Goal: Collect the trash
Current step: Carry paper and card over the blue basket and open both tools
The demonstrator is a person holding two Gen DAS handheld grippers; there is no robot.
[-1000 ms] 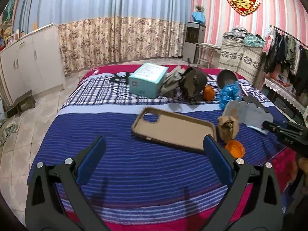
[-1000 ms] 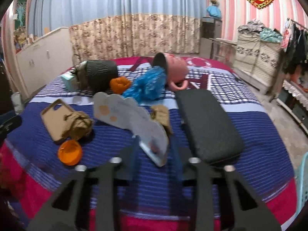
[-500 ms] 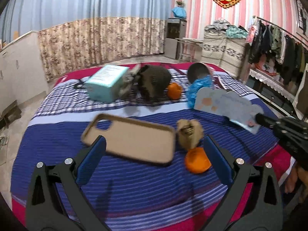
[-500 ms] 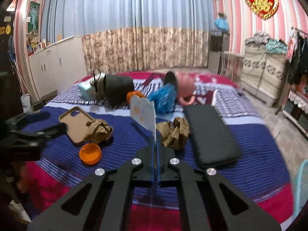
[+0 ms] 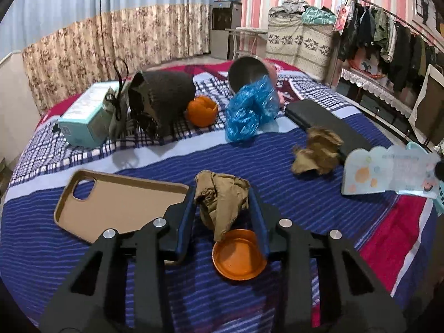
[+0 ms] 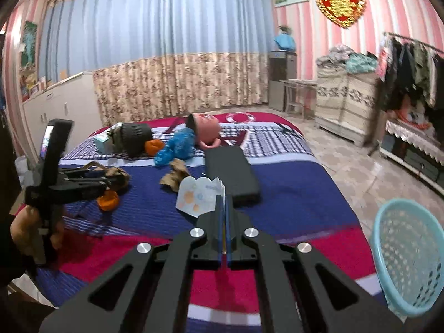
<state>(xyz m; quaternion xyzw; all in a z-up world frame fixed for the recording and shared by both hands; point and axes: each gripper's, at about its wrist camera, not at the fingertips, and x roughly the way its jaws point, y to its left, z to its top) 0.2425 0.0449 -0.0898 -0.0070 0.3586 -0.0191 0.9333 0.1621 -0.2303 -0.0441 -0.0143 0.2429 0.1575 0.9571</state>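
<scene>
A bed [image 5: 319,202] under a striped blanket carries a phone case [image 5: 116,202], orange lid [image 5: 238,255], two paper wads [image 5: 319,152], a black case [image 5: 330,125] and a blue bag [image 5: 249,111]. Farther back lie a box [image 5: 83,119], a peel [image 5: 201,111] and a dark pouch [image 5: 163,97].

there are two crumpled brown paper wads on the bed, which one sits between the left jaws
The brown wad beside the phone case, above the orange lid; jaws closing. The other wad lies apart by the black pad.

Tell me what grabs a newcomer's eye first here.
The left gripper is closing around a crumpled brown paper wad on the blue striped bedspread, just above an orange round lid. The right gripper pinches a pale scalloped card, lifted beside a light blue mesh basket.
</scene>
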